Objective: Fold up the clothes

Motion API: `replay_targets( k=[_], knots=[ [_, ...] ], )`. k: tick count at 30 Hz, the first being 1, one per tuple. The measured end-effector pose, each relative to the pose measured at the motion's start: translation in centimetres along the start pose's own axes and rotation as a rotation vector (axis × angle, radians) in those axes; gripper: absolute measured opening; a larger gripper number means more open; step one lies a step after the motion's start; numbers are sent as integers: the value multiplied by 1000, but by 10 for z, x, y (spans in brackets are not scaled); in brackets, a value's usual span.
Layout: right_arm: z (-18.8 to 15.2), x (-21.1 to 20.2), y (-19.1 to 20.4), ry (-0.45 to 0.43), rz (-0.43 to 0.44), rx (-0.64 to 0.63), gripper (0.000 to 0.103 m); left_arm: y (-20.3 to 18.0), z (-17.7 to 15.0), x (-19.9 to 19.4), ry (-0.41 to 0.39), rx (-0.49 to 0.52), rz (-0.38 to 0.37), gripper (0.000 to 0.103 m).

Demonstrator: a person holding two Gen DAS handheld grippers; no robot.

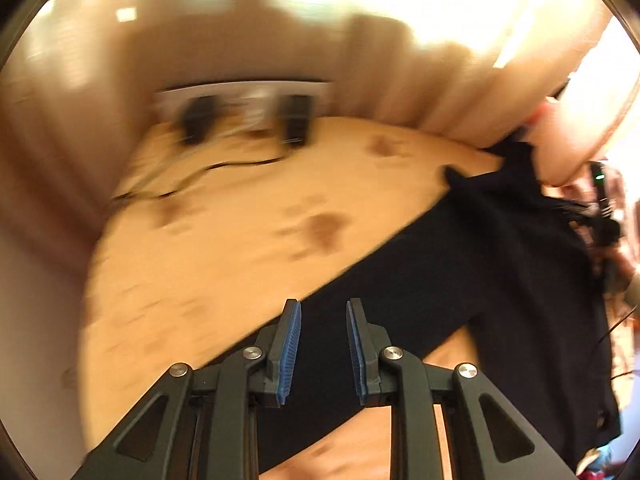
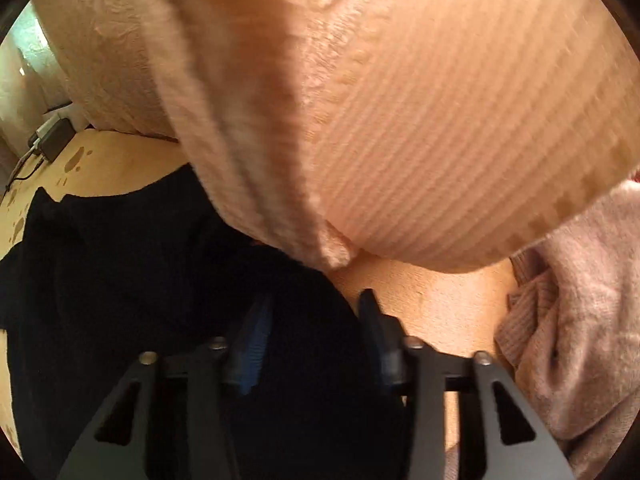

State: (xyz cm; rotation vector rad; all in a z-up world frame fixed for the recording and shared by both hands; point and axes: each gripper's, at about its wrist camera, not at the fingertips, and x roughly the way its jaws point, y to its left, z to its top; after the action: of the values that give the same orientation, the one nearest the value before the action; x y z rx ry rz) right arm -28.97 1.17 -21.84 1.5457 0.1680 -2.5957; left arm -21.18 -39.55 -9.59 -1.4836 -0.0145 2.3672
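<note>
Left tool (image 1: 323, 344): released, fingers apart above the black garment (image 1: 460, 272).
Right tool (image 2: 316, 340): released over the same garment's edge.
Black garment: spread on the tan counter (image 1: 240, 216).
Pink ribbed fabric (image 2: 420, 120): hangs above.

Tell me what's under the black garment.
The black garment lies on a tan spotted surface, visible around its edges. Whatever sits beneath its middle is covered, so I cannot tell.
</note>
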Motion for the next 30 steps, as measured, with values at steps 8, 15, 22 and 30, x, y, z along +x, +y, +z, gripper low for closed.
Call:
replay_targets(
  k=[8,15,22,30],
  knots=[
    [3,-13,-15,-92,-298,-5,5,-76,32,92,63,98,5,25],
    [-11,20,-13,-11,-281,-86,14,-63,23,86,32,189,151,28],
    [-24,-34,-21,-119,-259,22,87,-68,25,83,52,100,129,28],
    [-128,-113,-17,-47,1,56,87,-92,-64,30,204,79,-102,29]
  ],
)
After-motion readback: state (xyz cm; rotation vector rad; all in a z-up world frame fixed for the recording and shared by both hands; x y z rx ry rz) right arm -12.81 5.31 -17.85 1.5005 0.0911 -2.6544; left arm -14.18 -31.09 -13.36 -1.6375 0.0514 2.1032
